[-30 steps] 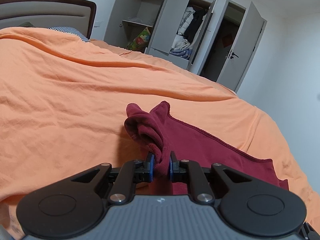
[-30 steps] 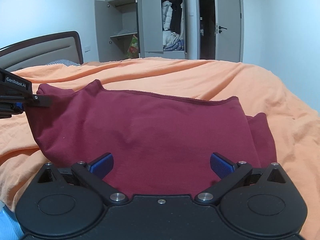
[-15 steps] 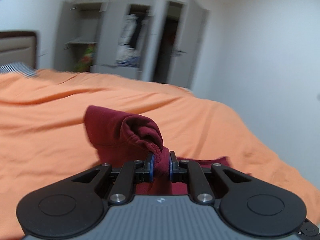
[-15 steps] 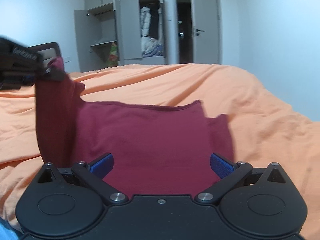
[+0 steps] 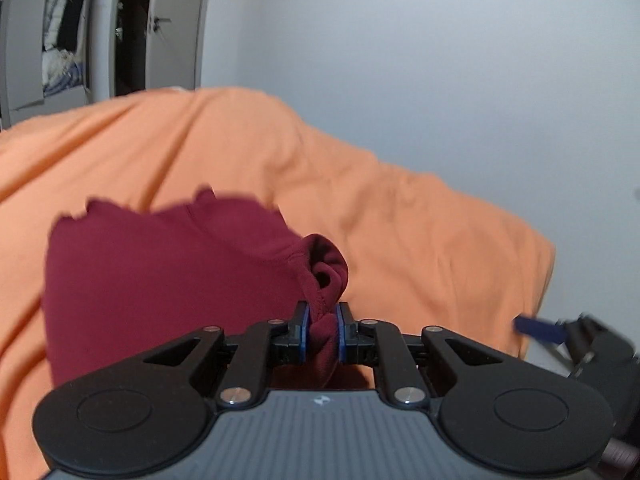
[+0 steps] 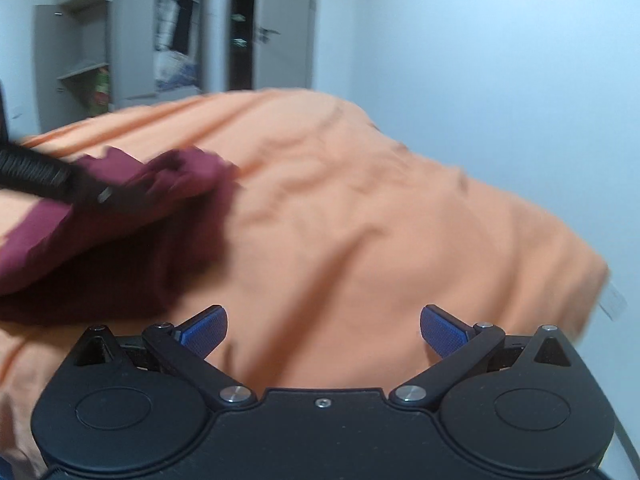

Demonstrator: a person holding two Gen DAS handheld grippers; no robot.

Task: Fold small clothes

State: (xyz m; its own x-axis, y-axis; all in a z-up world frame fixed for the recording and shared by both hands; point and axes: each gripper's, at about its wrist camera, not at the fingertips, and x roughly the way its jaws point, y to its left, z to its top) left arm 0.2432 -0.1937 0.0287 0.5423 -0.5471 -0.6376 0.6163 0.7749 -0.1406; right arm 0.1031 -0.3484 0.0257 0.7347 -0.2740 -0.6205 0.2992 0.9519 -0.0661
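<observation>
My left gripper [image 5: 322, 330] has swung round to the right since half a second ago: the wardrobe [image 5: 60, 40] that filled the middle of its view now sits at the far left, and bare white wall [image 5: 420, 60] takes up most of the frame. Its blue pads [image 5: 305, 330] stay pinched tight on a bunched corner of the maroon garment [image 5: 160, 276], a soft matte knit with a stitched hem, which has been carried over and now lies doubled on the orange bedsheet [image 5: 400, 220] (rumpled, creased cotton by the look of it). My right gripper [image 6: 323, 330] is spread wide with nothing between its ribbed blue pads [image 6: 202, 328]; the garment that lay ahead of it before is now off to its left.
</observation>
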